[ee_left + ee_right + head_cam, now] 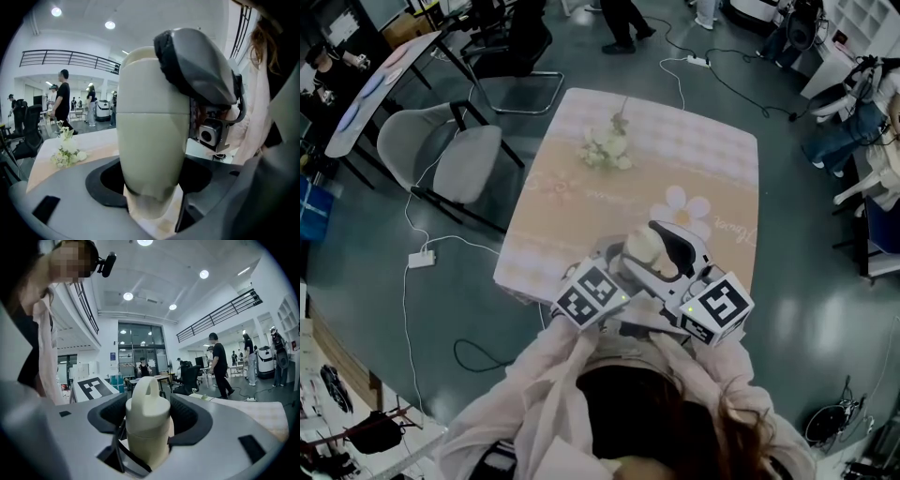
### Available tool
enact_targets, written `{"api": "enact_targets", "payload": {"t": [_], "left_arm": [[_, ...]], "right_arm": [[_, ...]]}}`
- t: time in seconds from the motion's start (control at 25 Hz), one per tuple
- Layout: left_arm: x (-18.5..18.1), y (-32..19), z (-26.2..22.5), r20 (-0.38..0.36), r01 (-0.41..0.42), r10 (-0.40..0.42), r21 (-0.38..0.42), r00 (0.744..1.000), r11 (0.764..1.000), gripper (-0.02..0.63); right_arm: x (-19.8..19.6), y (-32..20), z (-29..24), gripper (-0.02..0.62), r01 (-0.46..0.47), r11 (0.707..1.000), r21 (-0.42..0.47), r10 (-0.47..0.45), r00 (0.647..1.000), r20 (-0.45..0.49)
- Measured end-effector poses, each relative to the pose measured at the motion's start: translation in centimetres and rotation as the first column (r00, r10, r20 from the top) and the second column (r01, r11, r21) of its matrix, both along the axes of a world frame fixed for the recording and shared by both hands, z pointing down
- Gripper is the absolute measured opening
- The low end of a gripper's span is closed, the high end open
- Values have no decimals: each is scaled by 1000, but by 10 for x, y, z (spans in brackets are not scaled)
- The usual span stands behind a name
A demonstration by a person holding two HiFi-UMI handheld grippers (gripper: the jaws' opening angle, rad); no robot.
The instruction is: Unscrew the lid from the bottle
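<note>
A cream bottle (644, 246) hangs in the air over the near edge of the table (703, 150), between my two grippers. In the left gripper view its smooth body (152, 140) fills the middle, and my left gripper (152, 190) is shut on its lower part. From the other side my right gripper (149, 427) reaches around the lid (146, 406), a rounded cream cap with a loop handle. Its jaws stand on either side of the lid with slim gaps, so it is open. One grey right finger (197, 65) arches over the bottle's top.
A small bunch of white flowers (607, 148) lies toward the far end of the patterned tablecloth. A grey chair (441, 150) stands left of the table, with cables on the floor. People walk in the hall behind.
</note>
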State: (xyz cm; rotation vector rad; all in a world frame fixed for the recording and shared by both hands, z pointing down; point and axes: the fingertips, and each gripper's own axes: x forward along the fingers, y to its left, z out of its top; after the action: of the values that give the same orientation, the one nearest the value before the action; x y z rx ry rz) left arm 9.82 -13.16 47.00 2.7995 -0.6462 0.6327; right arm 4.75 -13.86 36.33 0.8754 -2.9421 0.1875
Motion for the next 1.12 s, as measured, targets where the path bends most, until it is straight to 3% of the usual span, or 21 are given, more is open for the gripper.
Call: {"api": "enact_targets", "payload": {"t": [0.2, 0.32, 0.44, 0.56, 0.76, 0.84, 0.92, 1.04, 1.12], "left_arm": [[3, 0, 1, 32, -29, 28, 22, 999, 999, 314], [10, 9, -1, 17, -109, 109, 19, 994, 994, 314], [17, 25, -6, -4, -234, 234, 18, 972, 972, 314], [20, 33, -7, 20, -315, 314, 34, 949, 949, 314], [19, 30, 0, 40, -325, 324, 57, 945, 944, 314], [17, 24, 1, 34, -288, 286, 62, 958, 956, 314], [16, 12, -4, 26, -219, 217, 64, 976, 974, 314], [8, -9, -1, 81, -77, 70, 88, 994, 993, 314], [3, -17, 6, 127, -18, 3, 113, 992, 993, 314]], "right_arm": [[3, 2, 0, 301, 53, 999, 9, -52, 999, -9], [3, 12, -2, 299, 132, 991, 35, -132, 991, -17], [0, 28, -14, 299, 267, 961, 70, -269, 963, 23], [3, 36, -16, 299, 356, 931, 82, -360, 933, 32], [7, 37, -14, 302, 430, 896, 106, -435, 900, 29], [8, 33, -13, 307, 420, 899, 123, -426, 904, 25], [11, 24, -11, 319, 371, 921, 119, -377, 926, 33], [18, 5, -8, 364, 192, 977, 90, -196, 980, 44], [19, -2, -5, 365, 64, 994, 83, -67, 997, 30]]}}
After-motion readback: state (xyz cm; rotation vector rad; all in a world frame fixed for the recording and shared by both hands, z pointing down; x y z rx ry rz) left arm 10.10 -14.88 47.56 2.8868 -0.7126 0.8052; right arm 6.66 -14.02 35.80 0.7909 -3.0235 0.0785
